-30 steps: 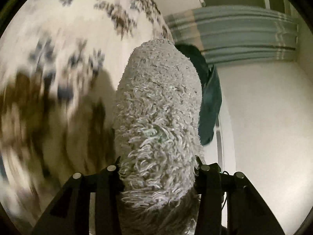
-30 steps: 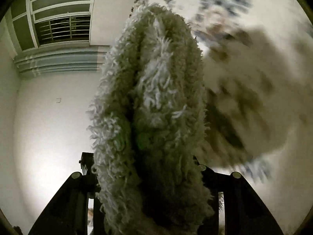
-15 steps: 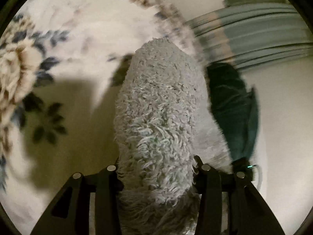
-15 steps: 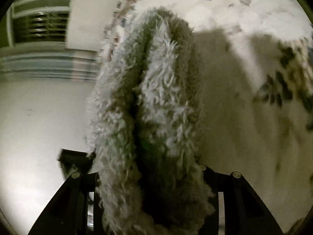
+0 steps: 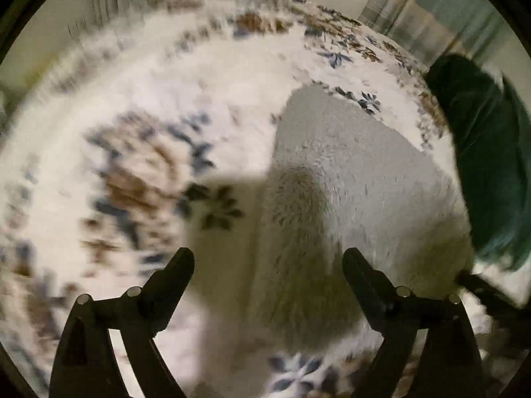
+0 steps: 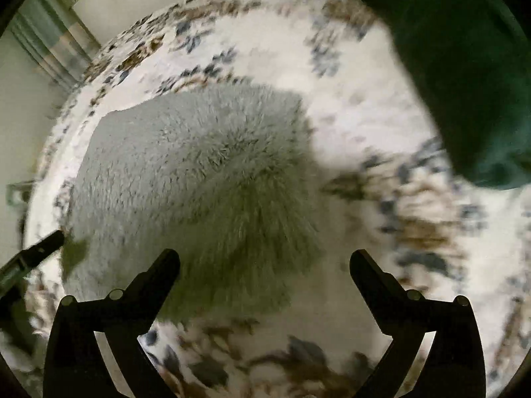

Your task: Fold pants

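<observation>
The fluffy grey pants [image 5: 358, 179] lie folded into a compact block on the floral bedspread [image 5: 139, 106]; they also show in the right wrist view [image 6: 199, 172]. My left gripper [image 5: 268, 265] is open and empty, hovering above the near edge of the pants. My right gripper [image 6: 265, 267] is open and empty above the pants' near right corner. The left gripper's finger tip [image 6: 36, 252] shows at the left edge of the right wrist view.
A dark green sleeve [image 5: 488, 165] reaches in at the right; it also fills the upper right of the right wrist view [image 6: 464, 66]. Striped curtains [image 5: 415, 23] and a pale wall stand behind the bed. Both views are motion-blurred.
Both grippers were shut on the fluffy pants, holding them up. Now both have opened and let go, and the pants lie folded on the bedspread below them.
</observation>
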The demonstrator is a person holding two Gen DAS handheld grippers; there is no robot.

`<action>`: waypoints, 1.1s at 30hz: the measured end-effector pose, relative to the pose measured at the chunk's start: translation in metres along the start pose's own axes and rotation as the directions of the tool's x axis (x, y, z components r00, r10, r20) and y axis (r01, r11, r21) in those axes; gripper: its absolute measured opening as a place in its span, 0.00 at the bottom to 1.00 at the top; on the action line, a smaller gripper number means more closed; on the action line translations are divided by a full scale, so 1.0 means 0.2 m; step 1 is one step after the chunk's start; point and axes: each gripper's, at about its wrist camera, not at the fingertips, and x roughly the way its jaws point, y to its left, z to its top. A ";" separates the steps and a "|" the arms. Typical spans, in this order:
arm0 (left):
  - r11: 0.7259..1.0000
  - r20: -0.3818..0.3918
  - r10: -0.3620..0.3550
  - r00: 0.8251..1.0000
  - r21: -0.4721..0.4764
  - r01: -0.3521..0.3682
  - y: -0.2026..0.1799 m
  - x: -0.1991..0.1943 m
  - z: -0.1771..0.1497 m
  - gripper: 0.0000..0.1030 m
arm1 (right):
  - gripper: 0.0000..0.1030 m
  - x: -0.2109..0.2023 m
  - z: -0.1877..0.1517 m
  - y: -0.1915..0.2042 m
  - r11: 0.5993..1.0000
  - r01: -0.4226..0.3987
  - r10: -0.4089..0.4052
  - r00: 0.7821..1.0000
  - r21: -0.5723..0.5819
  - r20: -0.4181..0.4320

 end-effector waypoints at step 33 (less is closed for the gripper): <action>0.983 0.412 0.116 0.904 0.083 -0.164 -0.49 -2.35 -0.89 0.89 | 1.00 -3.05 -0.99 0.11 0.992 0.069 -0.011 0.889 -0.109 0.458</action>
